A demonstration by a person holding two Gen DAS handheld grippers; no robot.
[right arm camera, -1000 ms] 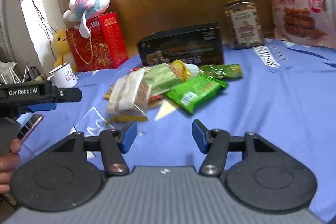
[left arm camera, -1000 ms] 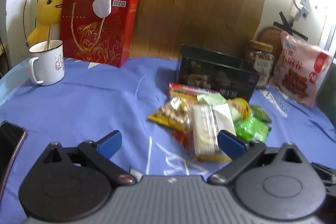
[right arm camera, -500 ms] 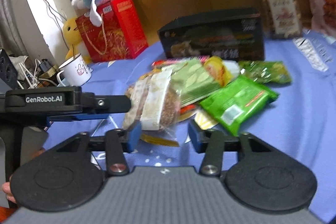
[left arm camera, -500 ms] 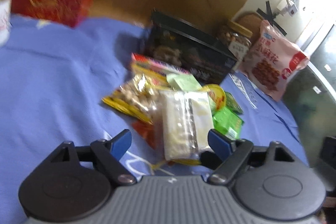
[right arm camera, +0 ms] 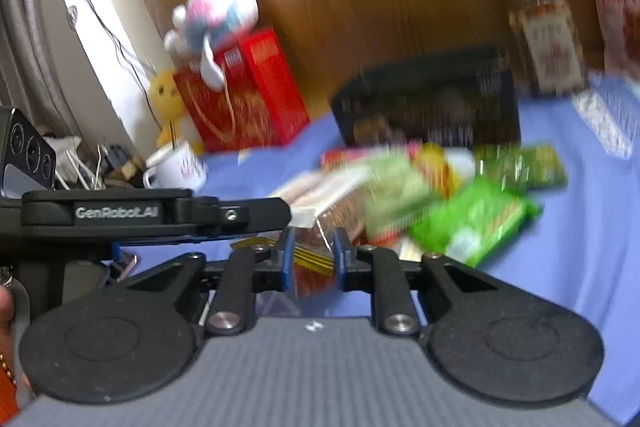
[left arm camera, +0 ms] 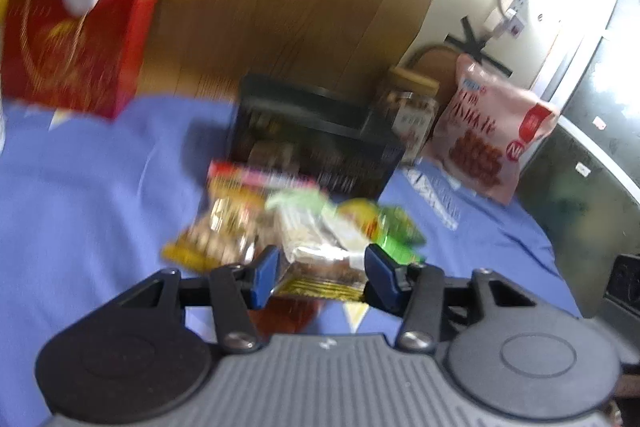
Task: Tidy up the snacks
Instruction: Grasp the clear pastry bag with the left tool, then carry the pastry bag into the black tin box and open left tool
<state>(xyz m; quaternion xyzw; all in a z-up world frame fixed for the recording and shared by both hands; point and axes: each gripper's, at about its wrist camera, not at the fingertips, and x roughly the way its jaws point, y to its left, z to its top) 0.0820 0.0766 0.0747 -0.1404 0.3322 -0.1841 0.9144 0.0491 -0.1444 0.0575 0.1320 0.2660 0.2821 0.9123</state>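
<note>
A pile of snack packets (left arm camera: 296, 227) lies on the blue cloth (left arm camera: 88, 187), in front of a black box (left arm camera: 316, 143). A clear packet of pale and brown bars (left arm camera: 316, 255) lies at the near edge of the pile. My left gripper (left arm camera: 320, 275) has its jaws on both sides of that packet, narrowed against it. My right gripper (right arm camera: 312, 263) is shut on the packet's near end (right arm camera: 312, 259). The left gripper's arm shows in the right wrist view (right arm camera: 160, 213). Green packets (right arm camera: 476, 219) lie on the pile's right. Both views are blurred.
A red gift bag (left arm camera: 76, 39) with a plush toy (right arm camera: 220, 11) on top stands at the back left, with a white mug (right arm camera: 176, 167) and a yellow duck (right arm camera: 168, 95) beside it. A jar (left arm camera: 412, 111) and a pink snack bag (left arm camera: 492, 139) stand at the back right.
Both grippers moved in on the pile and closed around the clear bar packet. The right jaws went from wide open to shut; the left jaws narrowed.
</note>
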